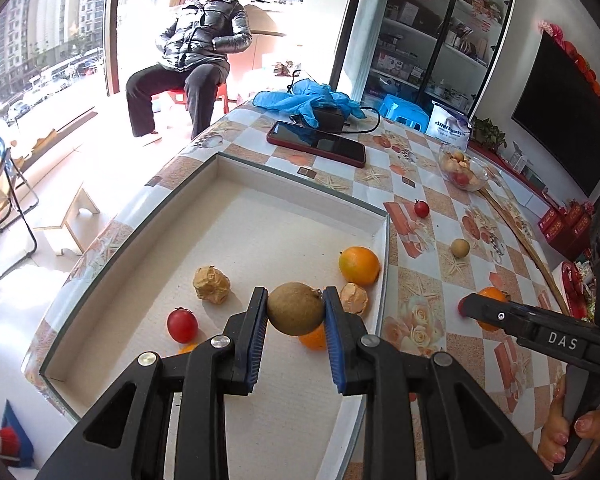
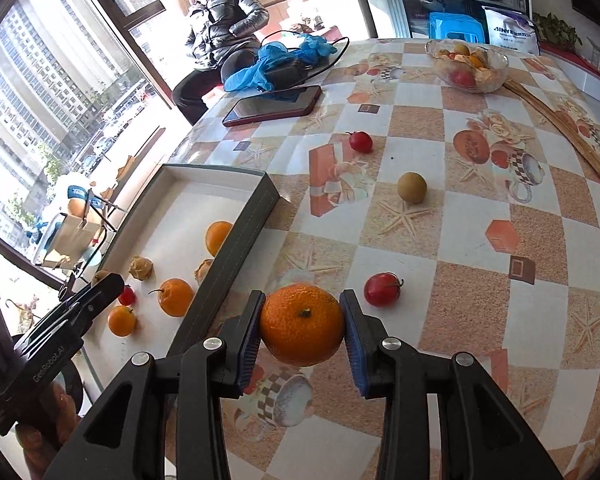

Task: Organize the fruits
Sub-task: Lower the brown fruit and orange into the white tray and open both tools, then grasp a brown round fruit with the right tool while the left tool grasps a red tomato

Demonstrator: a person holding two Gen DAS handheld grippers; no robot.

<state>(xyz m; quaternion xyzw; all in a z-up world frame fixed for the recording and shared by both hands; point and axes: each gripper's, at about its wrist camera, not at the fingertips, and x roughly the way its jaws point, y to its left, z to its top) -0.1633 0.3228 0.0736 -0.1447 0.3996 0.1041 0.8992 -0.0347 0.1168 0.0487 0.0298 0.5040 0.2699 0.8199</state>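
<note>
My left gripper (image 1: 295,310) is shut on a brown round fruit (image 1: 295,309), held above the white box tray (image 1: 300,178). In the tray lie an orange (image 1: 359,265), a red tomato (image 1: 182,325), two papery husk fruits (image 1: 211,284) and more oranges partly hidden under the gripper. My right gripper (image 2: 302,330) is shut on a mandarin orange (image 2: 302,330) above the table, right of the tray (image 2: 236,240). A red tomato (image 2: 383,289), a brown round fruit (image 2: 412,187) and a small red fruit (image 2: 360,141) lie loose on the table.
A phone (image 2: 274,105), blue gloves (image 2: 276,62) and a charger lie at the table's far side. A glass bowl of fruit (image 2: 469,65) stands far right, beside long sticks (image 2: 568,136). A person sits on a red stool (image 1: 198,48) beyond the table.
</note>
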